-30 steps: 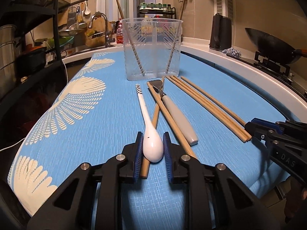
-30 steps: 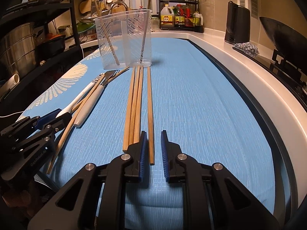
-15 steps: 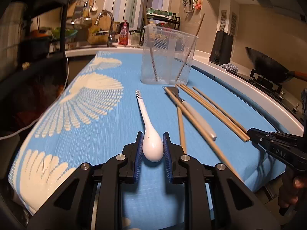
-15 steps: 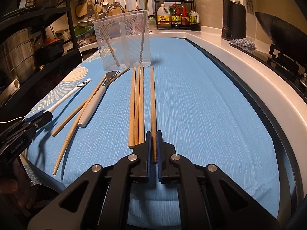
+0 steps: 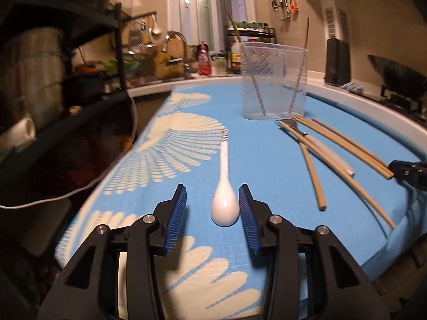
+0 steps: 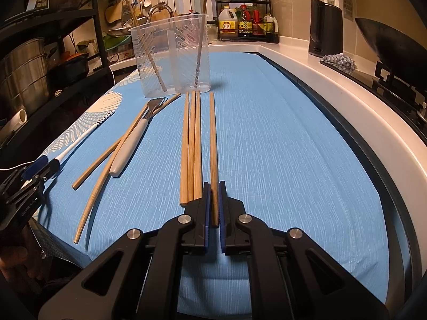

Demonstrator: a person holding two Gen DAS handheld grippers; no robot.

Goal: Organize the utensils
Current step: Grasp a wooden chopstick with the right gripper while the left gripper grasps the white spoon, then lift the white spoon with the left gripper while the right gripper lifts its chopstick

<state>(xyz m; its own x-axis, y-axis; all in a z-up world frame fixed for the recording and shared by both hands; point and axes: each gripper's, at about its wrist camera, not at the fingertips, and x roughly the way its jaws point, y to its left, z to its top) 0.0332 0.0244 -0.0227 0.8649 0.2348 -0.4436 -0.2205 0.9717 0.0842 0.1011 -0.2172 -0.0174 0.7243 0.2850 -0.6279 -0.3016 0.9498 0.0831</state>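
Right gripper fingers pinch near end of lone chopstick, tip toward clear holder. Stiff, light, slick wood; likely pivots. Left gripper fingers spread around white spoon bowl; smooth, likely fragile.

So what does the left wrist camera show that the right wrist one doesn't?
Only the left wrist view shows the white spoon's bowl lying between the open left gripper.

Only the right wrist view shows the right gripper shut on a single chopstick, plus the oil bottles.

Both show the clear utensil holder, the white-handled fork and the blue mat.
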